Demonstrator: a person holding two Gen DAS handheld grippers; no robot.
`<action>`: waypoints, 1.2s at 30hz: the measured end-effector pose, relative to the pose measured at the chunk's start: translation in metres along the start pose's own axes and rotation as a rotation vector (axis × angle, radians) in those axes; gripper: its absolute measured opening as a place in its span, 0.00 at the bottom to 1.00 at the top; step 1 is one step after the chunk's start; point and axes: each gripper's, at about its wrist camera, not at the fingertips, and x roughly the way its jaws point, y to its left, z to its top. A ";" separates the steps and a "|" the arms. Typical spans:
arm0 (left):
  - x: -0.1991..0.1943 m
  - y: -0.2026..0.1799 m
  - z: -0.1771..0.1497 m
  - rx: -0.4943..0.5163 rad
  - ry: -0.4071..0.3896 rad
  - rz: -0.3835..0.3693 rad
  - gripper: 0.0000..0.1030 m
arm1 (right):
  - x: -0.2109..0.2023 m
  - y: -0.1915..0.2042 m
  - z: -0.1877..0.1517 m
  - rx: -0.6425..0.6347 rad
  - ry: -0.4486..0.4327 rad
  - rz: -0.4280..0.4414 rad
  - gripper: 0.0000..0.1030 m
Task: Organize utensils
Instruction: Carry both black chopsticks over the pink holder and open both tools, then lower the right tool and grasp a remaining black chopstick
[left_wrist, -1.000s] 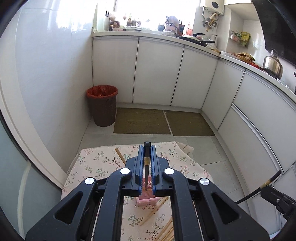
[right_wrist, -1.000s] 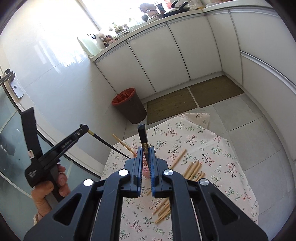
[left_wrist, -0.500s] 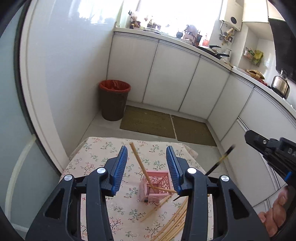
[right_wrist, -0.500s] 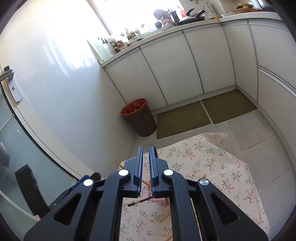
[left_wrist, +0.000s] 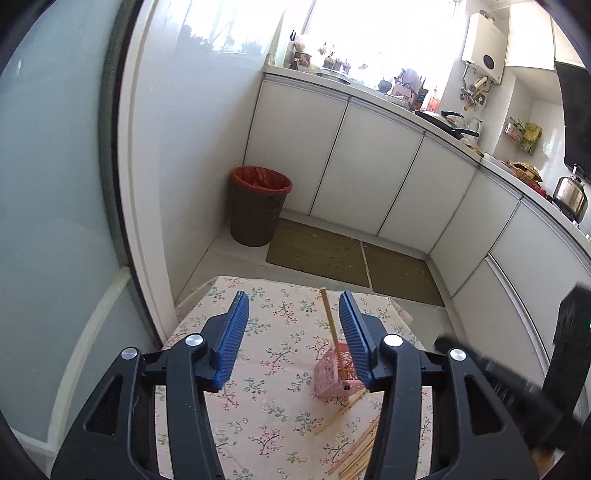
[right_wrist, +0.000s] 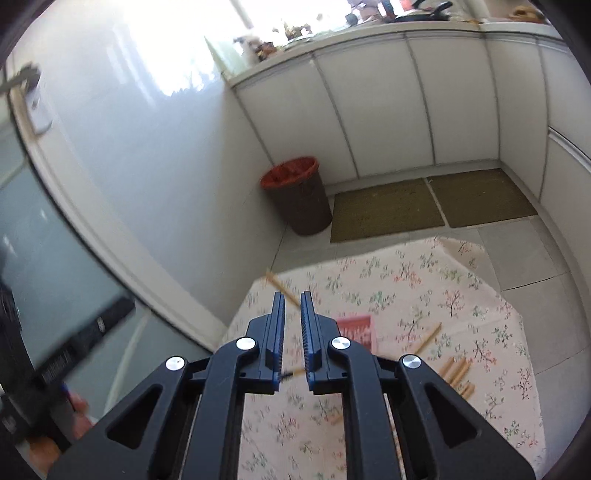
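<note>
Wooden chopsticks (left_wrist: 356, 452), perforated plastic basket (left_wrist: 330, 374), printed cloth (left_wrist: 273, 413)

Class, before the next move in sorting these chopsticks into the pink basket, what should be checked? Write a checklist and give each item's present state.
1. Left gripper open and empty: ok.
2. Pink basket upright on the tablecloth: ok.
3. Light chopstick standing in the basket: ok, it leans.
4. Right gripper empty: cannot tell; a dark sliver shows between its narrowly parted jaws, and the view is blurred.
5. All chopsticks in the basket: not ok; loose chopsticks lie on the tablecloth.
</note>
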 end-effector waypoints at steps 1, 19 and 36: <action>-0.008 0.005 0.002 0.003 -0.014 0.011 0.56 | 0.011 0.008 -0.022 -0.011 0.076 0.007 0.16; -0.088 0.032 0.005 0.096 -0.137 0.005 0.85 | 0.144 0.074 -0.222 0.407 0.881 0.013 0.36; -0.131 0.031 -0.005 0.139 -0.200 -0.089 0.88 | 0.172 0.084 -0.240 0.638 0.836 -0.208 0.07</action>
